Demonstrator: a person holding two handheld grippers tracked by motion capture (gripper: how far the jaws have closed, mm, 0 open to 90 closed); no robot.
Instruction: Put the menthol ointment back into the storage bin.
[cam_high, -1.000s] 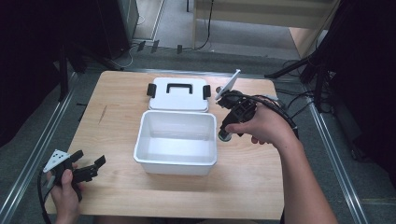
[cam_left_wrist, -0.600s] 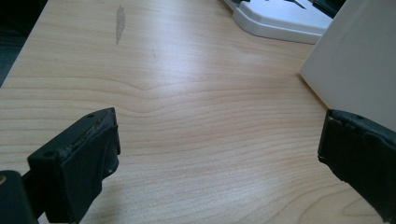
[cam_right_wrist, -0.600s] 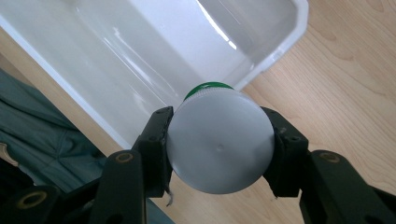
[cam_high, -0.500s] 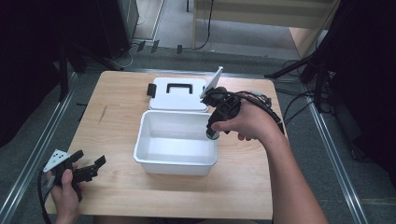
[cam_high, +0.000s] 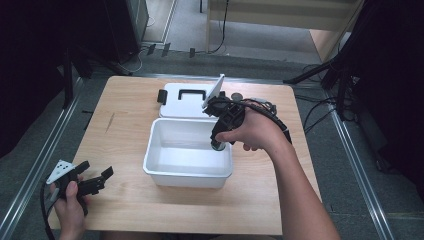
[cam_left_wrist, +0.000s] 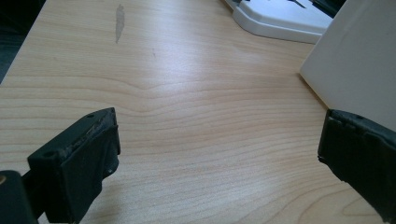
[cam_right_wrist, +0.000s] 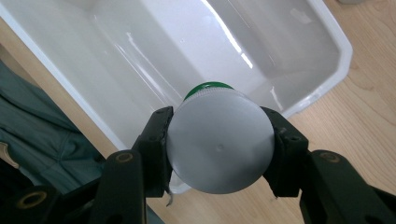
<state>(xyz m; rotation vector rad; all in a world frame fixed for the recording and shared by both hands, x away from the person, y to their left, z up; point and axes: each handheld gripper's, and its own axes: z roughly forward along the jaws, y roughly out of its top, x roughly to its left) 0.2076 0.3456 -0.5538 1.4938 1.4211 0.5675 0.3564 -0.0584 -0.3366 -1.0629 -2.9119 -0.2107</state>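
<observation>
1. The right gripper (cam_right_wrist: 219, 154) had its two black jaws clamped on a round container with a silvery grey base and a green band (cam_right_wrist: 219, 145); the pads pressed on it from both sides.
2. In the high view, the right gripper (cam_high: 219, 145) pointed down and held that container over the right end of the open white plastic bin (cam_high: 165, 167), just inside its right wall.
3. The left gripper (cam_left_wrist: 219, 158) had its jaws spread wide, with nothing between them and bare wood beneath.
4. In the high view, the left gripper (cam_high: 92, 182) sat at the front left corner of the table, well apart from the bin, held by the person's left hand (cam_high: 67, 207).
5. Compared with a second before, the right hand (cam_high: 252, 132) had carried the container from beside the bin's right rear corner to a spot above the bin's interior; the left gripper had stayed put.
6. The bin's white lid with a black handle (cam_high: 182, 100) lay flat just behind the bin, touching or nearly touching it.
7. The light wooden table (cam_high: 120, 125) bore a small dark mark left of the bin.
8. Around the table lay grey floor, metal rails on either side, and black cables at the right.
</observation>
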